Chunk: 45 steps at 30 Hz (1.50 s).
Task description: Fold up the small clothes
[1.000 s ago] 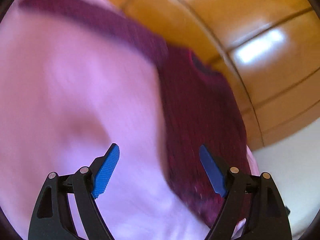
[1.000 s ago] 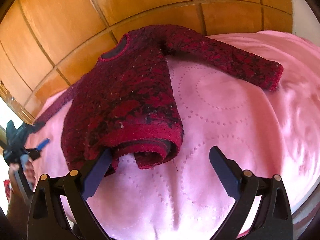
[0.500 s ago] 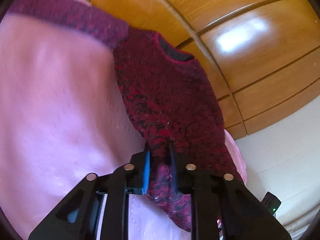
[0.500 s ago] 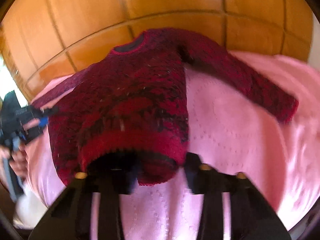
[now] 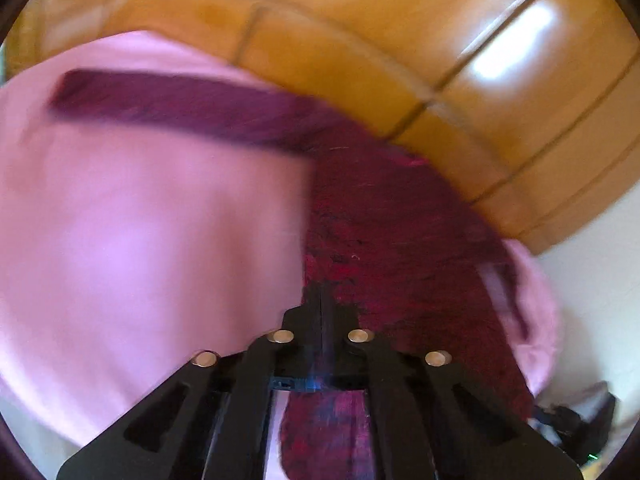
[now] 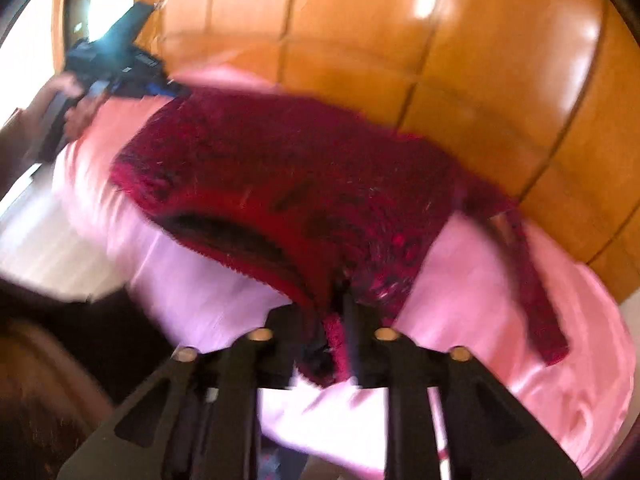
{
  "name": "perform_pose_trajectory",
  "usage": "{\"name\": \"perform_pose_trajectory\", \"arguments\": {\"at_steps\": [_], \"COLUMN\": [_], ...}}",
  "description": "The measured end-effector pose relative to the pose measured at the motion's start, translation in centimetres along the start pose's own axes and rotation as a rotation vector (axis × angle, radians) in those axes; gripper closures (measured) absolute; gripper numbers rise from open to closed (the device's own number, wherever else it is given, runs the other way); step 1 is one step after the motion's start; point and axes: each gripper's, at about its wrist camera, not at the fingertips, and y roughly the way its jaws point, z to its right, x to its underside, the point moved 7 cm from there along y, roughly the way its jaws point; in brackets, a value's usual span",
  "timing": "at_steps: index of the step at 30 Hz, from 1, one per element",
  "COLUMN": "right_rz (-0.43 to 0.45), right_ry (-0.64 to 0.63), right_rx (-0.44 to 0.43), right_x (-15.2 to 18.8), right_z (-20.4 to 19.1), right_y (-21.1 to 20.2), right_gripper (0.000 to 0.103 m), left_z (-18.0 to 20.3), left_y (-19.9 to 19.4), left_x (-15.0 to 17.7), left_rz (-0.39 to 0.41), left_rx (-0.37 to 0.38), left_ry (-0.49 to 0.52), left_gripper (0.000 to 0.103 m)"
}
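Fuzzy dark-red sweater (image 6: 288,176) lies spread on pink bedding, hem bunched, one sleeve outstretched

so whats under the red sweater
The red sweater lies on a pink blanket, which shows all around it. Whatever is beneath the sweater's body is covered. Its hem gapes open, but the inside is too dark to read.

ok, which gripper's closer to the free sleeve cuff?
Right. The right gripper, jaws opening around the hem, is near the sleeve cuff; the left gripper is shut on the red sweater across its body.
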Motion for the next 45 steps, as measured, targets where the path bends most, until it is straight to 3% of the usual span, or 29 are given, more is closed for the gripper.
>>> {"name": "perform_pose_trajectory", "arguments": {"at_steps": [3,8,10,11,12,13,19,20,21,22,24,25,26,29,32,34,36,41,45], "right_rz": [-0.02,0.002,-0.005,-0.011,-0.02,-0.017,0.003,0.005,0.011,0.021,0.015,-0.002,-0.01,0.044,0.121,0.105,0.032,-0.208,-0.265], "right_ry": [0.11,0.467,0.609,0.652,0.71,0.76,0.943,0.958,0.963,0.955,0.925,0.888,0.851,0.662,0.452,0.346,0.287,0.265,0.306], "right_rx": [-0.103,-0.23,-0.272,-0.296,-0.329,-0.361,-0.5,-0.521,-0.529,-0.53,-0.508,-0.464,-0.427,-0.298,-0.107,0.007,0.078,0.089,0.047], "right_x": [1.7,3.5,4.8,4.9,5.3,5.5,5.1,4.7,4.5,3.8,2.8,2.4,2.0,-1.2,-4.4,-4.4,-3.0,3.3,5.7], "right_z": [0.0,4.9,6.9,7.3,7.6,7.9,8.4,8.2,8.3,8.1,7.8,7.7,7.7,7.4,7.1,6.9,6.6,3.2,1.5], "right_y": [-0.4,-0.8,0.4,0.9,1.9,2.7,6.9,7.6,7.7,8.1,8.3,8.4,8.2,4.8,-1.2,-3.4,-3.0,1.5,3.2], "right_gripper": [0.044,0.04,0.039,0.039,0.039,0.04,0.041,0.041,0.041,0.042,0.057,0.073,0.077,0.08,0.084,0.085,0.086,0.087,0.088], "left_z": [-3.9,-4.0,-3.3,-3.0,-3.5,-3.3,-2.1,-1.8,-1.6,-1.3,-0.8,-0.4,-0.1,0.7,2.4,3.1,3.3,1.5,0.7], "left_y": [1.2,0.7,0.8,1.3,0.6,0.8,3.3,3.5,3.7,4.1,4.5,4.4,4.2,2.0,-0.7,-2.0,-2.1,1.4,1.5], "left_x": [1.4,3.6,4.2,4.4,5.3,5.6,7.1,7.0,7.1,7.2,7.4,7.2,6.9,5.4,4.8,5.4,6.9,13.3,13.5], "left_rz": [-0.018,-0.01,-0.006,-0.01,-0.002,0.013,-0.027,-0.024,-0.027,-0.047,-0.058,-0.056,-0.054,-0.016,0.015,0.019,-0.006,-0.148,-0.13], "left_rx": [-0.042,0.036,0.081,0.106,0.122,0.131,0.1,0.094,0.093,0.097,0.073,0.065,0.066,0.12,0.159,0.164,0.148,-0.008,-0.027], "left_ry": [-0.079,-0.071,-0.069,-0.084,-0.1,-0.112,-0.067,-0.055,-0.046,-0.03,0.005,0.027,0.026,0.016,0.049,0.079,0.1,0.147,0.113], "left_gripper": [0.103,0.103,0.084,0.049,0.033,0.031,0.036,0.045,0.063,0.073,0.088,0.089,0.09,0.092,0.092,0.092,0.092,0.092,0.092]}}
